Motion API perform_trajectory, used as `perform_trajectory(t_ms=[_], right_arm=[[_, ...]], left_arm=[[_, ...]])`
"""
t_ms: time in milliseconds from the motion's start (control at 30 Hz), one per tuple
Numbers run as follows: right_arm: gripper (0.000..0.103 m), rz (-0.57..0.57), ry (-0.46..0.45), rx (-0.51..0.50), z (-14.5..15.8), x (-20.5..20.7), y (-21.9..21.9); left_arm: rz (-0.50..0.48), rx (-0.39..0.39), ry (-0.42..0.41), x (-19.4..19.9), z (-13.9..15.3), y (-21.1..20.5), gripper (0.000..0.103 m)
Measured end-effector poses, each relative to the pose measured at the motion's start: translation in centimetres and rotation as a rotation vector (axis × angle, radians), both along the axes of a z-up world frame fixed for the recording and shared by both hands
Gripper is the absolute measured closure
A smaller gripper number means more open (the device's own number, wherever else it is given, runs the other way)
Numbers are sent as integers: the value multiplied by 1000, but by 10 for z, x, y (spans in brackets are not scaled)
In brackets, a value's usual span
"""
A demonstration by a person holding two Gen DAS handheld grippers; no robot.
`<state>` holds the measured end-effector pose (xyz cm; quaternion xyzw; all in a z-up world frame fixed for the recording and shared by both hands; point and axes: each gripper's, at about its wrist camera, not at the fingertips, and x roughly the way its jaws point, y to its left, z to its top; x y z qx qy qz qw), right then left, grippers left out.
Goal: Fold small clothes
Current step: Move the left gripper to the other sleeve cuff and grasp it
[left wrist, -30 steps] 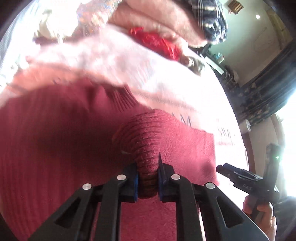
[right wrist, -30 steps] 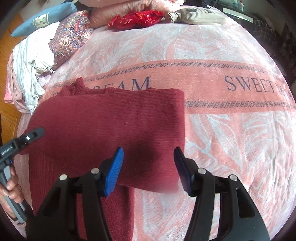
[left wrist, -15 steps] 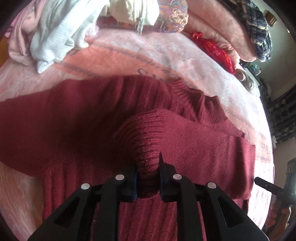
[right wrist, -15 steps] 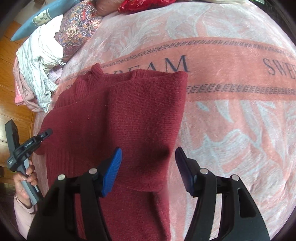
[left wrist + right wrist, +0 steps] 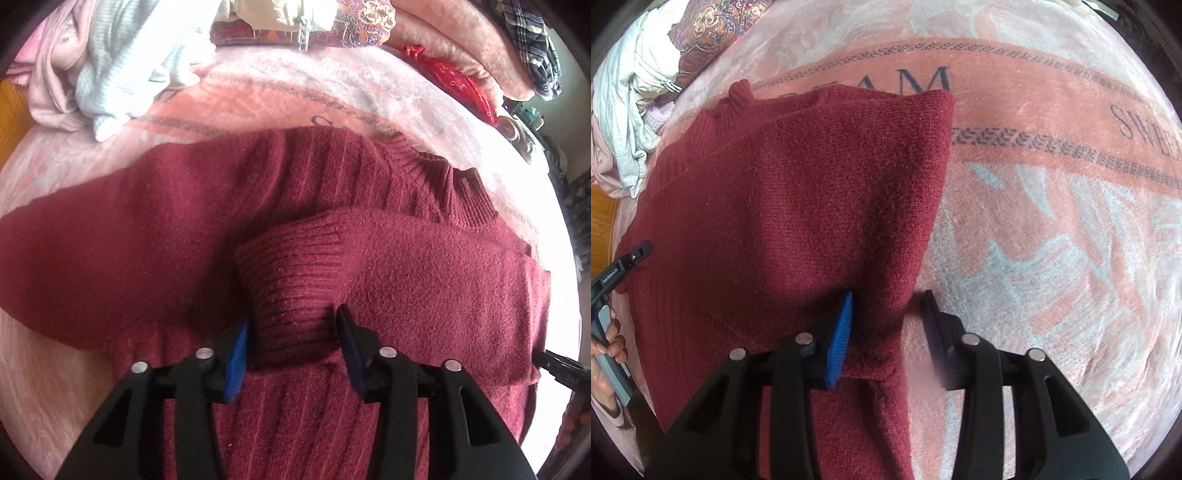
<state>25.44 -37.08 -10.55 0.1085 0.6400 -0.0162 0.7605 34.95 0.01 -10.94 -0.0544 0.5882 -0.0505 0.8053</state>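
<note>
At lower centre, our left gripper (image 5: 293, 345) is opening; the ribbed sleeve cuff (image 5: 291, 295) sits between its spread fingers. Our right gripper (image 5: 886, 326) is closing, fingers spread astride the folded edge of the sweater (image 5: 783, 206), which lies on the blanket (image 5: 1052, 221). Laundry pile (image 5: 110, 70) upper left.

My bed (image 5: 1052, 236) wears a pink blanket (image 5: 1015, 122) with dark lettering. On it the red sweater (image 5: 798, 206) lies at nine o'clock, crumpled clothes (image 5: 110, 74) piled at eleven.
</note>
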Motion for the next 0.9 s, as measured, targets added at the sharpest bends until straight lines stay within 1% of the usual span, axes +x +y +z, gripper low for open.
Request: perform_trajectory(t_ms=[33, 100, 133, 167, 267, 367, 500, 567, 667, 767, 900], right_arm=[[51, 11, -24, -28, 9, -1, 2], [52, 27, -63, -41, 25, -4, 7], [51, 27, -79, -28, 32, -5, 10], [51, 32, -92, -11, 38, -6, 14], [51, 83, -103, 10, 45, -4, 33], [51, 134, -88, 15, 42, 6, 64], [51, 178, -72, -14, 32, 16, 91], [51, 180, -66, -25, 28, 21, 100], [51, 180, -59, -38, 19, 29, 106], [50, 175, -50, -51, 13, 32, 108], [49, 183, -35, -74, 4, 34, 110]], left_arm=[[2, -6, -5, 0, 6, 7, 40], [16, 21, -48, -3, 25, 28, 21], [27, 46, -59, -4, 32, 38, 18], [43, 68, -63, -5, 37, 54, 17], [102, 93, -41, -5, 40, 105, 13], [228, 165, -3, -11, 33, 174, 12], [401, 155, 31, -18, 23, 255, 12], [469, 160, 33, -21, 17, 283, 12], [532, 142, 64, -22, 2, 313, 12], [564, 103, 78, -19, -10, 333, 12], [591, 49, 58, -9, -22, 354, 13]])
